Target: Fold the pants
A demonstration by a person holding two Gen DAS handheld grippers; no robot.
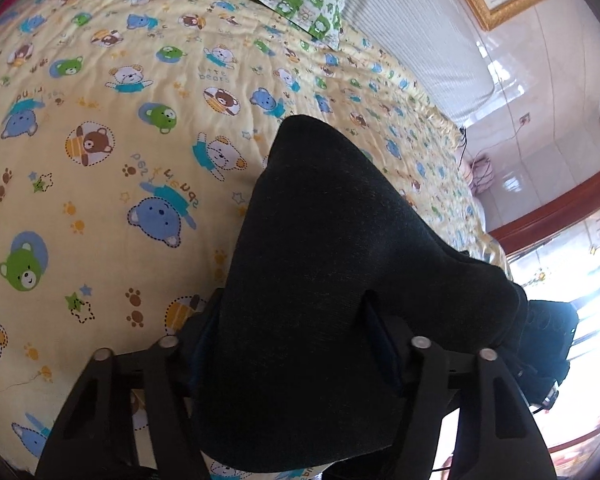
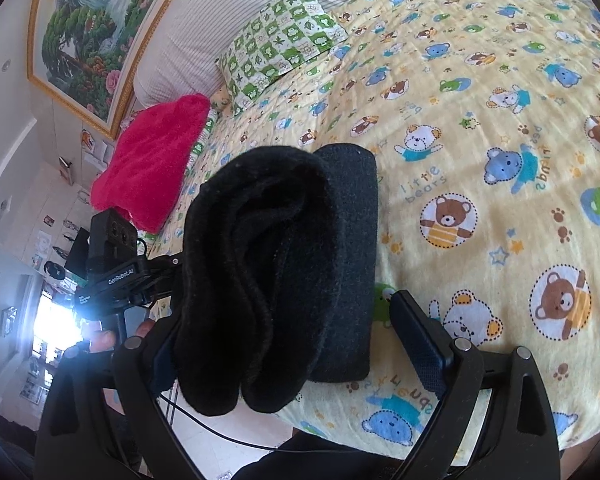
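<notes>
1. Your left tongs (image 1: 300, 328) are clenched on the black pants (image 1: 332, 264); the cloth drapes over them above the bear-print bedsheet (image 1: 100, 140).
2. Your right tongs (image 2: 296, 336) stand released; the folded pants (image 2: 284, 272) sit between the fingers against the left one.
3. Only the right view shows the red towel (image 2: 156, 160) and framed painting (image 2: 88, 28); both show the green checked pillow (image 2: 280, 44).
4. The sheet reads "little bears"; the other device (image 2: 112, 256) reads "GenRobot.AI".

black pants (image 2: 300, 264), folded bundle, on bed
</notes>
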